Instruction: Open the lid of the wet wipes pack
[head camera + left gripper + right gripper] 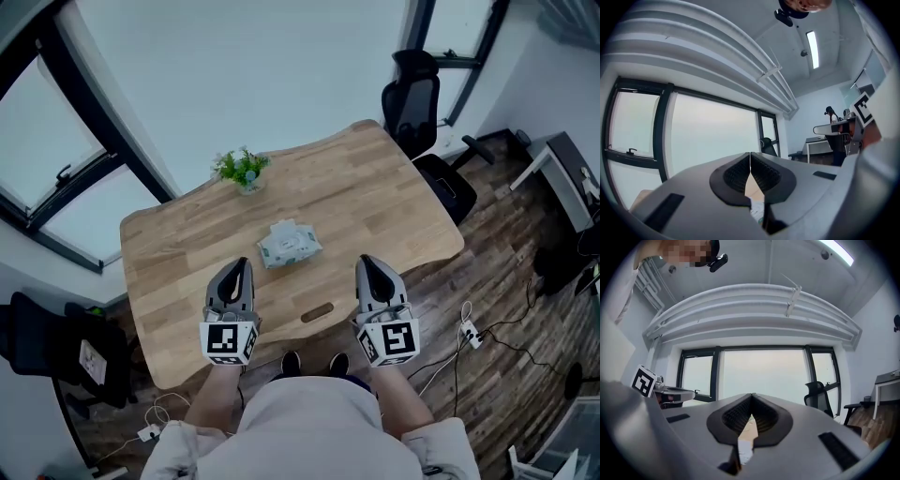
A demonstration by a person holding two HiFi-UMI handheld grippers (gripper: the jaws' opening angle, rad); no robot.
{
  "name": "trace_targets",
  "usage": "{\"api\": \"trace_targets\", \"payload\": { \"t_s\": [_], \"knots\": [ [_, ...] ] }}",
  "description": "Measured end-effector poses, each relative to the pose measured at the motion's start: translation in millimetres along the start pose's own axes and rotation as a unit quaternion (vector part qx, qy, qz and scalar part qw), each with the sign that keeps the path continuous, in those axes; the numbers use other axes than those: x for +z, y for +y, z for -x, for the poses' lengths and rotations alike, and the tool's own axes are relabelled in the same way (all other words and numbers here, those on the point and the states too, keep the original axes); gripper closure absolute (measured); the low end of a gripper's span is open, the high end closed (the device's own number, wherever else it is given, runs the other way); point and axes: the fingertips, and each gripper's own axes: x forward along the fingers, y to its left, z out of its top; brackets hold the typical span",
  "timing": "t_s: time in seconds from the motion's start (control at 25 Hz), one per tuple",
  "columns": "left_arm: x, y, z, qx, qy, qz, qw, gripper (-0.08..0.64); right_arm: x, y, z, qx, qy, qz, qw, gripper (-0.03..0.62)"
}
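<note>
**Left gripper** (243,263): jaws closed tip to tip, with nothing between them. In the left gripper view (750,158) the ribbed black pads (736,176) meet along one thin line. It is held in the air above the near edge of the table (384,202), pointing toward the far edge and touching nothing.

**Right gripper** (366,261): jaws closed the same way and empty. In the right gripper view (751,399) the pads (765,418) join at their tips. It is held level beside the left one, well apart from it, also above the near edge and clear of the surface.

**Wet wipes pack** (289,243): a soft whitish packet with pale green print. It lies flat near the middle of the table, slightly turned against the edges. It sits just beyond the two grippers, in line with the gap between them, and neither touches it. Its top looks flat. The lid is too small to make out clearly.

**Table**: light wood with rounded, wavy edges and a dark oval slot (317,312) near the near edge.

**Potted plant** (242,169): small and green, standing at the far left edge of the table.

**Office chair** (414,105): black, on the floor past the far right corner of the table.

**Windows** (712,136): dark-framed, along the wall that both grippers face.
</note>
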Motion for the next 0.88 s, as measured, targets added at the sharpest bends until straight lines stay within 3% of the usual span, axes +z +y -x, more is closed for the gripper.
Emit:
{"api": "trace_targets", "payload": {
  "t_s": [0.2, 0.88],
  "knots": [
    [13.9, -7.2, 20.2, 0.000, -0.025, -0.006, 0.9997, 0.538, 15.8, 1.6, 15.0, -0.006, -0.010, -0.004, 1.000, 0.586],
    [19.8, -9.9, 37.4, -0.002, -0.033, -0.017, 0.9993, 0.537, 19.8, 18.4, 25.7, -0.008, -0.015, 0.008, 1.000, 0.586]
  ]
}}
